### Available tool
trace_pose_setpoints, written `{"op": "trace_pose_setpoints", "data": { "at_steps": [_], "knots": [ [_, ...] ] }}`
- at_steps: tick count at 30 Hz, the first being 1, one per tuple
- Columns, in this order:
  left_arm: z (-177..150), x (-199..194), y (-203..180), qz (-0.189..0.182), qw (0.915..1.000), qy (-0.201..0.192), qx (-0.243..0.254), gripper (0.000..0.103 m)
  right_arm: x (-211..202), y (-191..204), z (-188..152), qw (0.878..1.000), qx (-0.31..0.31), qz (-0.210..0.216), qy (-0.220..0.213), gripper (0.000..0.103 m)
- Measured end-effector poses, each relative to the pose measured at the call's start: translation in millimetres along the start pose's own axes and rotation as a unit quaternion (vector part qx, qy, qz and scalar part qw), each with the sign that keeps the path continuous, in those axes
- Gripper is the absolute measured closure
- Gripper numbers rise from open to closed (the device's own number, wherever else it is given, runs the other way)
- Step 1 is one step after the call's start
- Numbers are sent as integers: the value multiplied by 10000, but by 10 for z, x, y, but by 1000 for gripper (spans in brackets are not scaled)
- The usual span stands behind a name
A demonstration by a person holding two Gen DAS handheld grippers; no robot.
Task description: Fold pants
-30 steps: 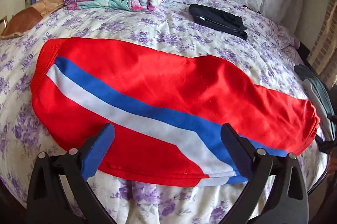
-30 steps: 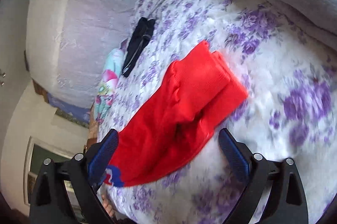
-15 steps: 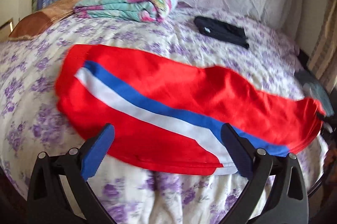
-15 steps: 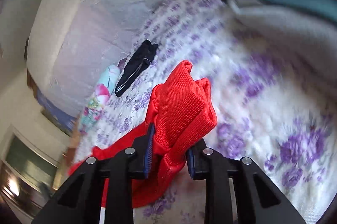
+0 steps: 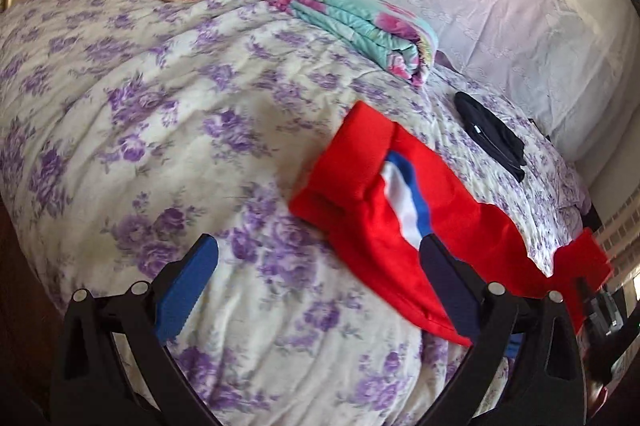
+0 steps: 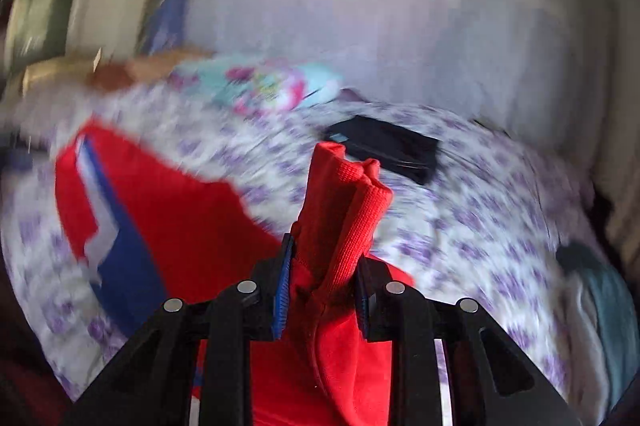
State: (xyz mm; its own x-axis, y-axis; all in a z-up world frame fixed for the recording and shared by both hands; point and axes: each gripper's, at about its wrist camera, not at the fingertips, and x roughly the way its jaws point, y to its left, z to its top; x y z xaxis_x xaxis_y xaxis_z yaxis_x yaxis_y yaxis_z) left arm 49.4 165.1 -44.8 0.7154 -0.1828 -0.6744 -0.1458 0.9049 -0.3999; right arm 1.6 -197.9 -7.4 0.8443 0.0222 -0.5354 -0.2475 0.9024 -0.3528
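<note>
With the right gripper (image 6: pixel 320 290) pinching the cuffs of the red pants (image 5: pixel 400 226) lying toward the bed's (image 5: pixel 160 106) right edge, the left gripper (image 5: pixel 316 286) is idling spread; carry cuffs level to the waistband.

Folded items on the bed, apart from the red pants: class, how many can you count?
2: a floral quilt near the headboard, and a black garment to its right. A grey-teal pile at the right edge may be another.

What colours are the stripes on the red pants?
White and blue, on the red pants; clearest in the left wrist view.
</note>
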Motion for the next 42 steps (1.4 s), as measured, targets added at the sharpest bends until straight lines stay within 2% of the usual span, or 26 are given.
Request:
{"op": "trace_pose_setpoints", "data": {
  "at_steps": [2,6,7,9,10,12,14,16,17,19,21,24,26,28,31,38,39,41,42],
  "knots": [
    [-28,46,46,20,9999,92,-39,5,129,315,-31,9985,-498,126,164,76],
    [-87,107,-29,355,9989,61,293,5,86,682,-29,9914,-1282,-224,126,76],
    [-107,126,-74,499,9978,39,445,5,119,710,-43,9892,-1422,-219,280,74],
    [-141,185,-135,748,9949,34,673,5,192,795,-89,9823,-1786,-164,537,62],
    [-157,220,-149,850,9934,33,765,5,180,815,-111,9804,-1897,-254,467,61],
    [-190,249,-169,966,9918,-4,835,4,153,796,-96,9810,-1862,-183,515,59],
    [-199,258,-176,1034,9908,-49,869,4,33,705,-33,9847,-1660,167,497,50],
    [-183,265,-175,1028,9907,-46,885,4,-226,585,27,9889,-1316,672,157,29],
    [-179,264,-164,1012,9909,-40,888,4,-348,525,77,9900,-1142,828,-54,26],
    [-181,269,-161,1006,9910,-39,880,4,-571,363,184,9926,-727,866,-447,23],
    [-192,268,-175,1055,9903,-61,903,4,-608,219,249,9952,-368,659,-626,20],
    [-193,273,-186,1086,9898,-64,915,4,-346,85,247,9990,-102,289,-319,20],
    [-189,273,-186,1078,9900,-51,905,4,-10,113,150,9992,-107,230,316,20],
    [-189,275,-187,1087,9899,-53,909,4,254,169,19,9957,-201,430,796,19],
    [-187,279,-186,1108,9895,-57,924,4,246,80,32,9958,142,564,710,16],
    [-195,281,-199,1114,9894,-63,929,4,46,-17,115,9966,507,649,58,15],
    [-192,281,-196,1118,9893,-63,934,4,106,-21,103,9969,489,605,148,14],
    [-187,274,-191,1088,9899,-34,909,4,399,118,24,9940,169,533,938,8],
    [-183,266,-185,1016,9910,6,871,4,404,129,2,9939,226,660,849,8]
  ]
}}
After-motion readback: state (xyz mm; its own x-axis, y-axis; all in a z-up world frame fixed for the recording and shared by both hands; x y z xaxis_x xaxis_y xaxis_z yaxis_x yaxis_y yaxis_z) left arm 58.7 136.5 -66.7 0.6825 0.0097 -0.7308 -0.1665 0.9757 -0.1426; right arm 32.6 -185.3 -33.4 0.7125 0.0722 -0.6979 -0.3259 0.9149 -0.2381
